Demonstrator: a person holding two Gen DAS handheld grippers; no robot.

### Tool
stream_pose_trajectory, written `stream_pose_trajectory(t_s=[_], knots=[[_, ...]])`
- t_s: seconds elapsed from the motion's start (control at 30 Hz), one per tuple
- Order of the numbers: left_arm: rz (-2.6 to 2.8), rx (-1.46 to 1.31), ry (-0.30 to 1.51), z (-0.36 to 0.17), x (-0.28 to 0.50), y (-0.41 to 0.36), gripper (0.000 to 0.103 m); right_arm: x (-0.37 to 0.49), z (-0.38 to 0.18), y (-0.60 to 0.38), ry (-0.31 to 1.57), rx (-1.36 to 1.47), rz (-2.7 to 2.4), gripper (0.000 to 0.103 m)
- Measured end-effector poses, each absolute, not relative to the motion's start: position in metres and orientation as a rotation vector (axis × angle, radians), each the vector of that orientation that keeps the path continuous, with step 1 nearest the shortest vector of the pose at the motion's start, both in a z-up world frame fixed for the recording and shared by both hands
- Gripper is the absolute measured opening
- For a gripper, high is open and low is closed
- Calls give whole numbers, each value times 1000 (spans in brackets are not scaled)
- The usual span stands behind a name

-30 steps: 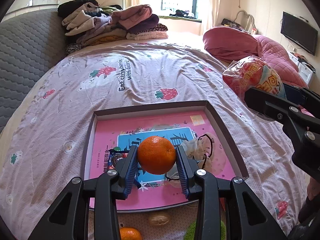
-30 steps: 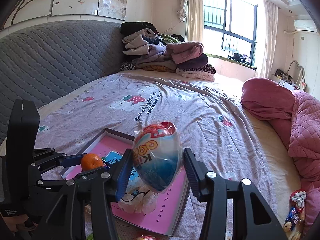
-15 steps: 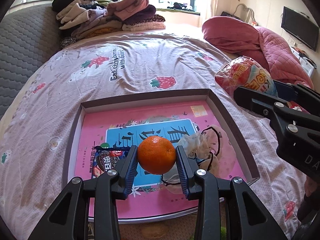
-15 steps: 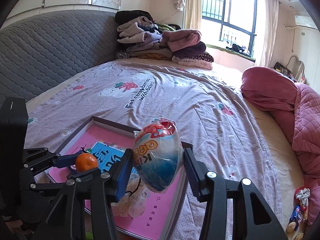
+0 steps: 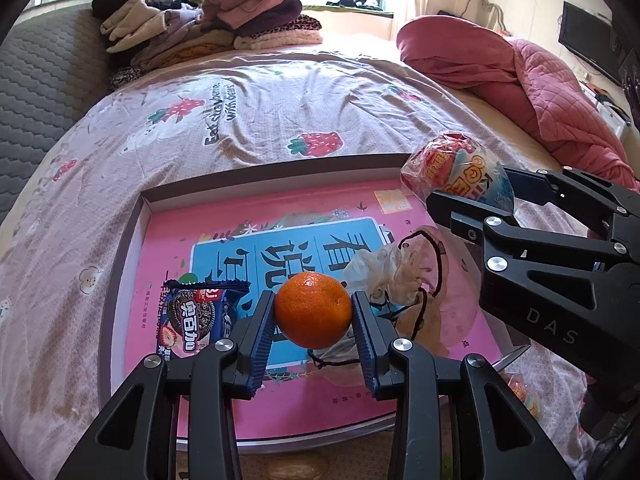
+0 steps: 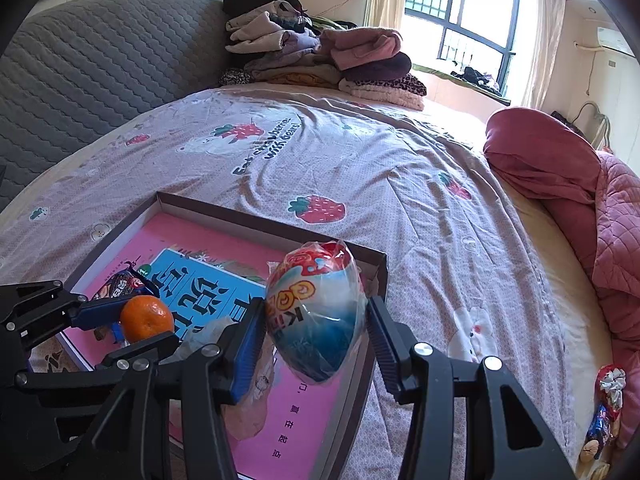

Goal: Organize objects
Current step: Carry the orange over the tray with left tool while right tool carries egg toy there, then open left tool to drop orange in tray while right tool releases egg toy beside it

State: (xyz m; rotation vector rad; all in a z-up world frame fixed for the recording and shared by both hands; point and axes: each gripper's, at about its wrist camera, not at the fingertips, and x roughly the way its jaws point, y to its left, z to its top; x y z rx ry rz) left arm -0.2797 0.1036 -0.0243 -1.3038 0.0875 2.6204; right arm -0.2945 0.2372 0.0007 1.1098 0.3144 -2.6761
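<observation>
My left gripper (image 5: 313, 320) is shut on an orange tangerine (image 5: 313, 309) and holds it over the pink-bottomed box (image 5: 132, 240) on the bed. The tangerine also shows in the right wrist view (image 6: 147, 318). My right gripper (image 6: 316, 328) is shut on a wrapped egg-shaped toy (image 6: 317, 312) above the box's right edge (image 6: 376, 272); the toy shows in the left wrist view (image 5: 456, 178). In the box lie an Oreo packet (image 5: 198, 320) and a crumpled clear bag with a black cord (image 5: 384, 272).
The box sits on a pink strawberry-print bedsheet (image 5: 260, 100). A pile of folded clothes (image 5: 208, 28) is at the far end, a red quilt (image 5: 520, 76) at the right. Small wrapped snacks (image 6: 604, 408) lie on the bed's right side.
Both grippers have moved forward and lower over the box, each still holding its object. The Oreo packet and more of the box floor have come into view.
</observation>
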Motion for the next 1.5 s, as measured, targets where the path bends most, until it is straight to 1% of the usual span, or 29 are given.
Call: stream_pose_trajectory(t_s=[0.43, 0.7, 1.5], knots=[[2583, -1350, 102, -39, -280, 104, 38, -304, -32, 231, 355, 1211, -2622, 51], [2579, -1368, 99, -45, -280, 103, 38, -306, -42, 227, 387, 1245, -2601, 51], [2572, -1398, 82, -52, -285, 103, 40, -310, -49, 231, 308, 1284, -2590, 51]])
